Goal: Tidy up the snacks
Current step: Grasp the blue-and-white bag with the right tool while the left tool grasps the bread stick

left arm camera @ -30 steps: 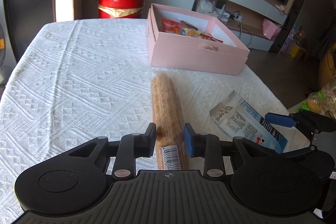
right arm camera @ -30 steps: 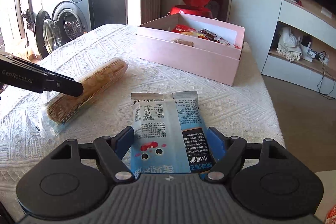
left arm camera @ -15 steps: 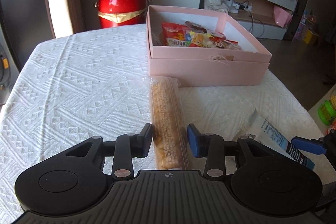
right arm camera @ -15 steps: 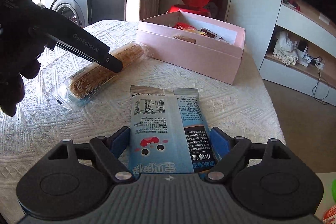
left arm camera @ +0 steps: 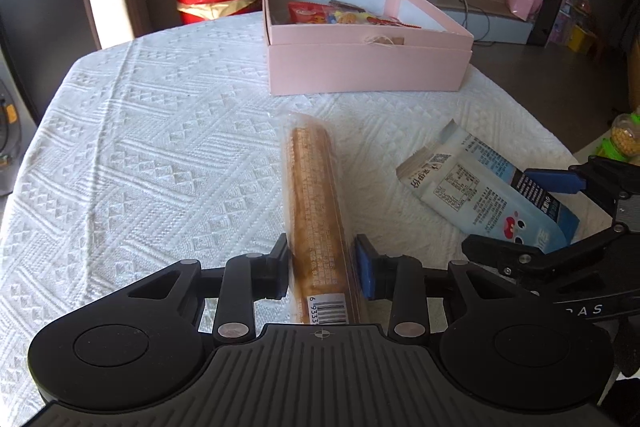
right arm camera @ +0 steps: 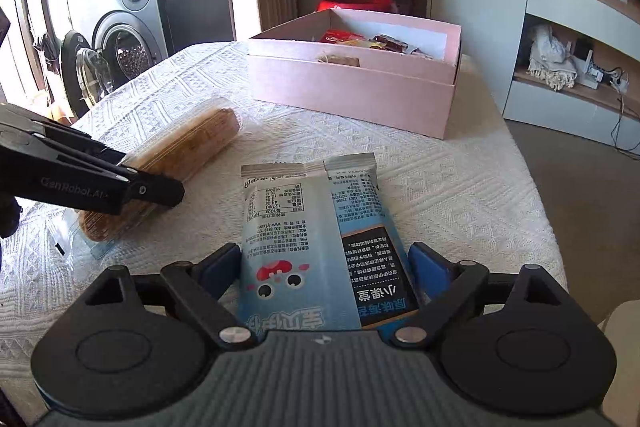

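Left gripper (left arm camera: 322, 269) jaws are closing in on the cracker sleeve (left arm camera: 314, 211); right gripper (right arm camera: 320, 267) jaws are opening wide around the blue pouch (right arm camera: 316, 239), both on the surface. Squeezing risks crushing crackers before the pink box (left arm camera: 360, 67).

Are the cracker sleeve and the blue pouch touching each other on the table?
Apart. The left wrist view shows bare tablecloth between cracker sleeve and blue pouch.
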